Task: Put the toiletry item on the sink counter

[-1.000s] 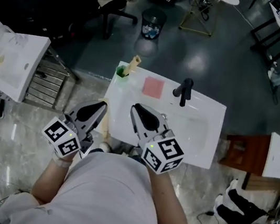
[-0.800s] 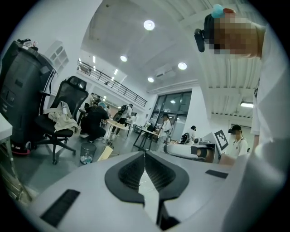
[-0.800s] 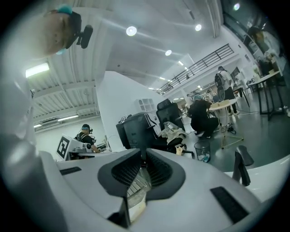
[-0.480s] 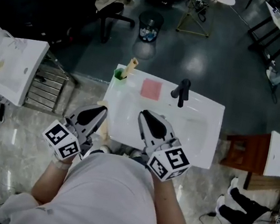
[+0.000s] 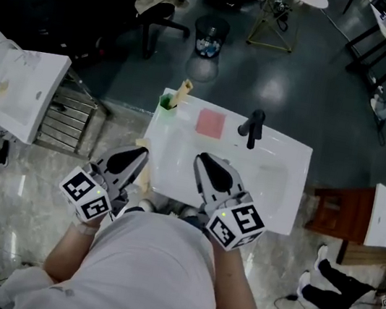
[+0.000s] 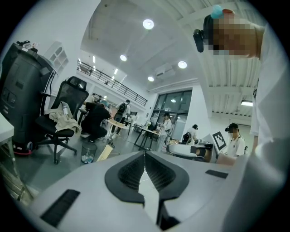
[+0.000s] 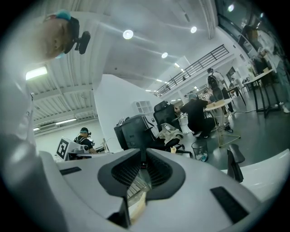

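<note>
The counter (image 5: 274, 193) is seen in white, with a black faucet (image 5: 255, 126) at 12 o'clock, a pink square (image 5: 210, 122) at 11 and a green cup (image 5: 167, 100) at 10. The left gripper (image 5: 136, 154) and right gripper (image 5: 203, 162) are finished in grey with black ribbed pads (image 6: 131, 172); their cubes (image 5: 87, 193) are patterned with black squares on white.

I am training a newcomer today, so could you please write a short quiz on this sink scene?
1. True or false: the right tongs grip the pink pad.
2. What stands at the sink counter's far left corner? A) green cup B) kettle C) book
3. What colour is the faucet?
Key: 1 false, they are shut and empty; 2 A; 3 black.
</note>
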